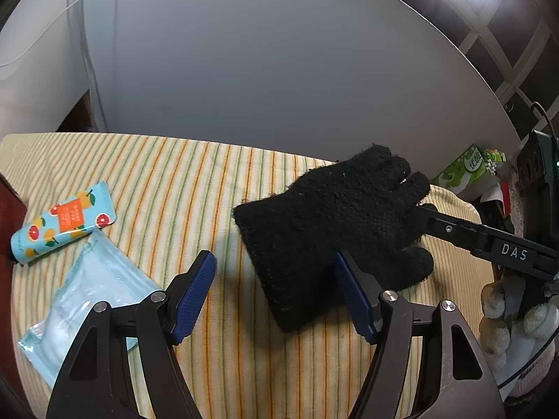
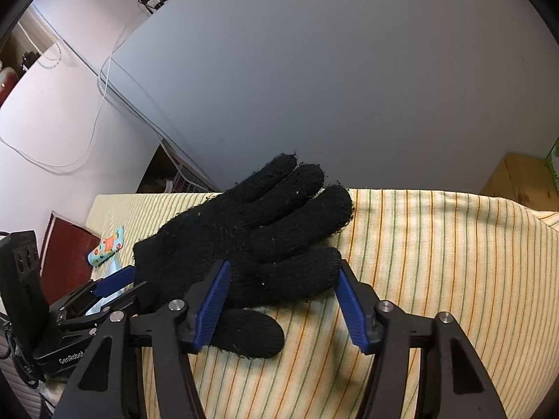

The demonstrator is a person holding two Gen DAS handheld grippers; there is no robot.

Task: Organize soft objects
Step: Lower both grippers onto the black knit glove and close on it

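I log one black knitted wool glove (image 2: pixel 251 244) lying flat on the yellow striped cloth (image 2: pixel 436 262), fingers toward the grey panel (image 2: pixel 332 87). My right gripper (image 2: pixel 283 307) stands wide, its blue pads either side of the little finger. My left gripper (image 1: pixel 276 296) also stands wide, at the cuff. Also listed: a fruit-printed blue tube (image 1: pixel 63 223) touching a pale blue sealed pouch (image 1: pixel 87 300), both well apart from the glove.

A black knitted glove (image 1: pixel 332 230) (image 2: pixel 251 241) lies flat on the yellow striped cloth (image 1: pixel 195 181) (image 2: pixel 436 262), fingers together and reaching the cloth's far edge, thumb splayed out to the near right, cuff toward the left.
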